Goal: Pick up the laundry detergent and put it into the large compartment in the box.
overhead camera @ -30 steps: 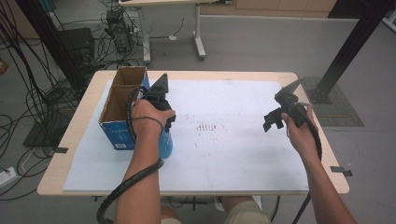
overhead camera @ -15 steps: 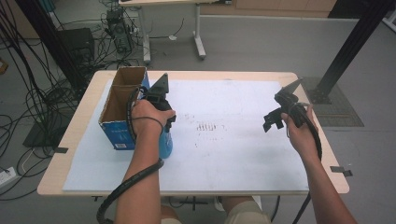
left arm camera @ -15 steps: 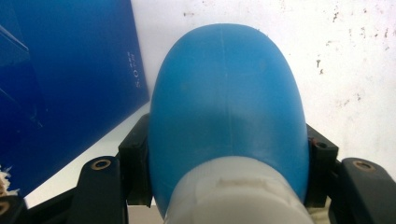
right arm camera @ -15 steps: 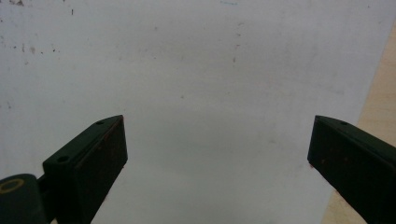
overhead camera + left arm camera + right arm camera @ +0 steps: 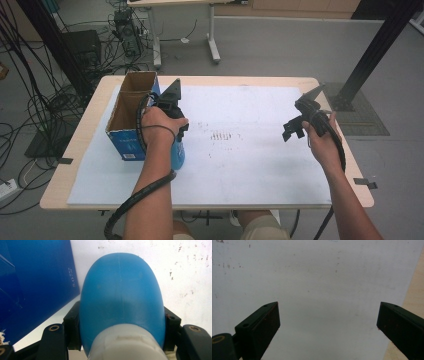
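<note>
Blue bottle (image 5: pixel 121 305) clamped between the left gripper's (image 5: pixel 121 332) jaws near its white neck, rounded base pointed away along the jaws toward the white mat (image 5: pixel 185 277). From above, bottle (image 5: pixel 177 154) stood upright just beside the blue cardboard box (image 5: pixel 125 131), mostly hidden under the hand. Right gripper (image 5: pixel 328 322) held wide apart over bare mat, well apart, nothing between.

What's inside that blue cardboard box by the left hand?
The blue box is open on top, with brown inner walls and two compartments. Nothing shows in them, though the near wall and the left gripper hide some of the floor.
</note>
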The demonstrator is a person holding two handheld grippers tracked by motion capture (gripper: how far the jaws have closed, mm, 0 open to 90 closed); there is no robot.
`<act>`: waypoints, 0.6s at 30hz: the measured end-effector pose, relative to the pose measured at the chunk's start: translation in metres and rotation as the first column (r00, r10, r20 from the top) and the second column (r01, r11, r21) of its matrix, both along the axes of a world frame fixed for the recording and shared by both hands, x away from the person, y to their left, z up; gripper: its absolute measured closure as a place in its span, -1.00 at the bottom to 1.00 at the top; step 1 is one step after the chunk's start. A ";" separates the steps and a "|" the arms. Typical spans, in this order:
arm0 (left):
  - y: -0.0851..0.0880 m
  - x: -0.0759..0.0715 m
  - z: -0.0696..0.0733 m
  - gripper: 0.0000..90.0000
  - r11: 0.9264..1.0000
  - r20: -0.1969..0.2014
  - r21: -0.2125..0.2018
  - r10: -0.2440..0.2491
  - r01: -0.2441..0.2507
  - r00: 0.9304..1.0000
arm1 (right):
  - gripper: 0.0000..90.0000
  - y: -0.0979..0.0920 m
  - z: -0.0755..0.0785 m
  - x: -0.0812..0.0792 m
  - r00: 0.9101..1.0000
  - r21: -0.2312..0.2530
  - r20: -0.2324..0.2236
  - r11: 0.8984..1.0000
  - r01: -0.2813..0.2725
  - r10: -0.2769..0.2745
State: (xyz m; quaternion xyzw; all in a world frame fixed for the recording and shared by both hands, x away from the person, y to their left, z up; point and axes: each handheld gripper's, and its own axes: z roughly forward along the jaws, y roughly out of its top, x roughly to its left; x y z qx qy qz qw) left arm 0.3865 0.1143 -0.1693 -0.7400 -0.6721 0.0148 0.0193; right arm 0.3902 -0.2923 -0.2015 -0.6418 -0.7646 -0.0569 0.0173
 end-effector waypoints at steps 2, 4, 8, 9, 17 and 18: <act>0.000 0.000 0.000 -0.17 1.000 0.000 0.000 0.002 -0.002 1.000 | -0.89 0.000 0.000 0.000 1.000 0.002 -0.002 1.000 -0.001 0.001; 0.000 0.000 0.000 -0.16 1.000 -0.001 -0.001 0.002 -0.002 1.000 | -0.89 0.001 0.000 0.000 1.000 -0.001 0.001 1.000 -0.002 0.002; 0.000 0.000 0.000 -0.16 1.000 0.001 0.000 0.001 -0.001 1.000 | -0.89 0.002 -0.001 0.001 1.000 0.000 -0.001 1.000 -0.003 0.003; 0.000 0.000 0.000 -0.17 1.000 0.002 0.000 0.003 -0.003 1.000 | -0.89 0.002 -0.001 0.001 1.000 0.001 -0.002 1.000 -0.004 0.004; 0.000 -0.001 0.000 -0.17 1.000 0.004 -0.001 0.003 -0.003 1.000 | -0.89 0.001 0.000 0.000 1.000 0.003 -0.001 1.000 -0.003 0.003; 0.000 -0.001 0.000 -0.17 1.000 0.004 0.000 0.003 -0.003 1.000 | -0.89 0.001 0.000 0.000 1.000 0.003 -0.001 1.000 -0.003 0.003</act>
